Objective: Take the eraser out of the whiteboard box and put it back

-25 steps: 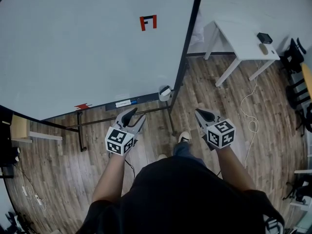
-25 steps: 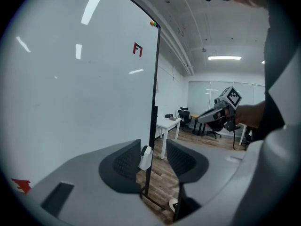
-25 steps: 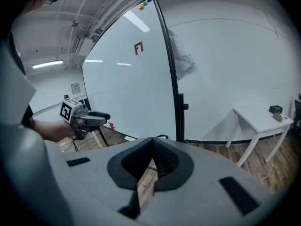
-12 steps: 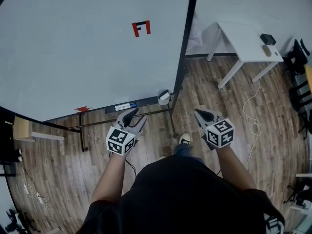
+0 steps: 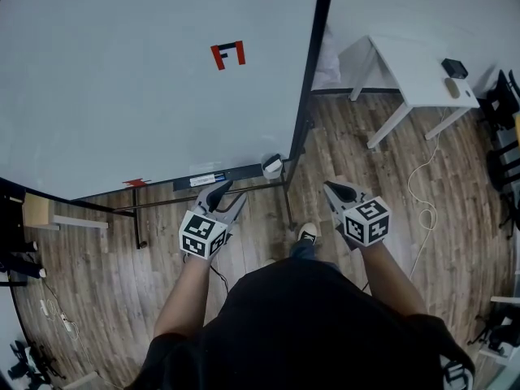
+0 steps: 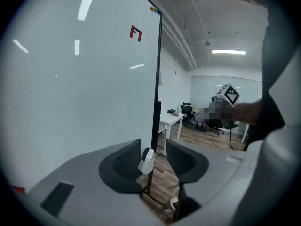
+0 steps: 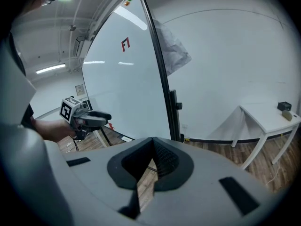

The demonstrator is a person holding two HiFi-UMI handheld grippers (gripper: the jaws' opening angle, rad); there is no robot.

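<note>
A small white whiteboard box [image 5: 273, 166] with a dark top hangs at the right end of the whiteboard's [image 5: 122, 80] marker tray [image 5: 207, 178]; I cannot tell the eraser apart inside it. My left gripper [image 5: 225, 196] is open and empty, a short way in front of the tray. In the left gripper view the box [image 6: 147, 160] shows in the gap of the left gripper [image 6: 153, 145], well beyond the tips. My right gripper [image 5: 340, 192] is to the right of the board's frame post [image 5: 302, 120], over the floor. The right gripper [image 7: 153, 140] is shut with nothing in it.
A white table [image 5: 406, 63] with two small dark items stands at the back right, and a white cable [image 5: 422, 169] trails on the wood floor. The board's metal stand legs [image 5: 134, 218] cross the floor below the tray. My shoe [image 5: 306, 232] is between the grippers.
The view has shifted a little, so the board and its box sit slightly lower and further left. Both grippers stay almost where they were, the left open and the right shut.
</note>
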